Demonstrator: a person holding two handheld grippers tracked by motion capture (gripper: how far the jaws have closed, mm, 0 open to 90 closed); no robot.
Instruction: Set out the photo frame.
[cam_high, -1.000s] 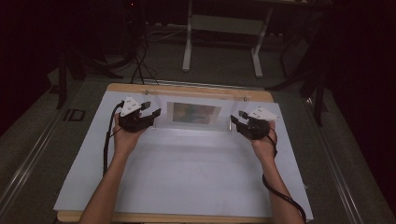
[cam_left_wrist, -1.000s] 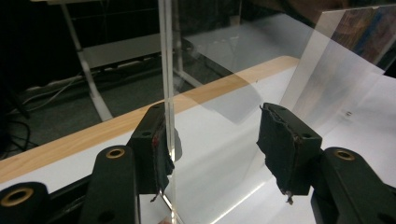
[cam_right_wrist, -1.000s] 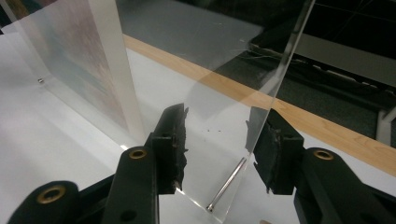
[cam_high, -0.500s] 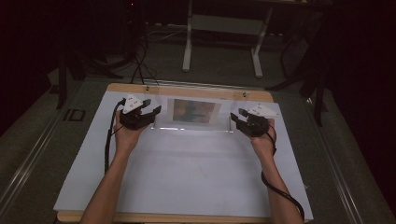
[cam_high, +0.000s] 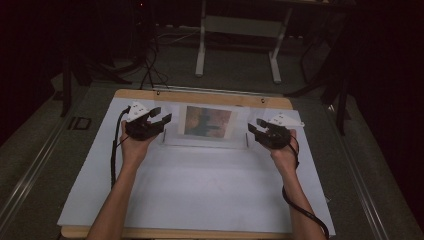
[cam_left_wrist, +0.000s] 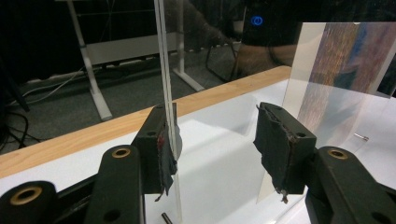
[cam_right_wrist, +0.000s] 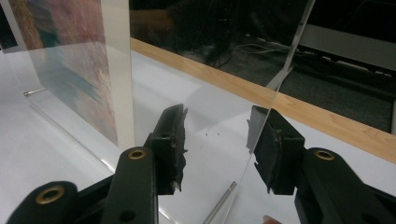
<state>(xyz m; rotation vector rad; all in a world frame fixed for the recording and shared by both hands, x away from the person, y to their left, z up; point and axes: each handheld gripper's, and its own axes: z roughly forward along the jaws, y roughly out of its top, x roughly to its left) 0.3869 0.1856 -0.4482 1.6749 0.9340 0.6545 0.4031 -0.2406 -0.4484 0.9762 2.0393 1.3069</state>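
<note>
My left gripper sits at the far left of the white table surface, at about 10 o'clock from the table's centre in the high view; my right gripper sits opposite, at about 2 o'clock. Between them stands the clear acrylic frame, upright near the far wooden edge, with a coloured picture mounted in its middle. In the left gripper view, my left gripper has its jaws well apart; they have just been closing. The frame's left edge rises at 12 o'clock directly along the inner face of the left-hand pad, touching or just beside it, I cannot tell which. The right-hand pad stands clear of that edge, so the frame is not clamped. The picture appears farther off at 2 o'clock. In the right gripper view, my right gripper is partly open. The frame's right edge runs up at 1 o'clock, just inside the right-hand pad; whether it touches I cannot tell. The left-hand pad stands apart from the edge, with no grip made. The picture lies at 10 o'clock, beyond the jaws.
</note>
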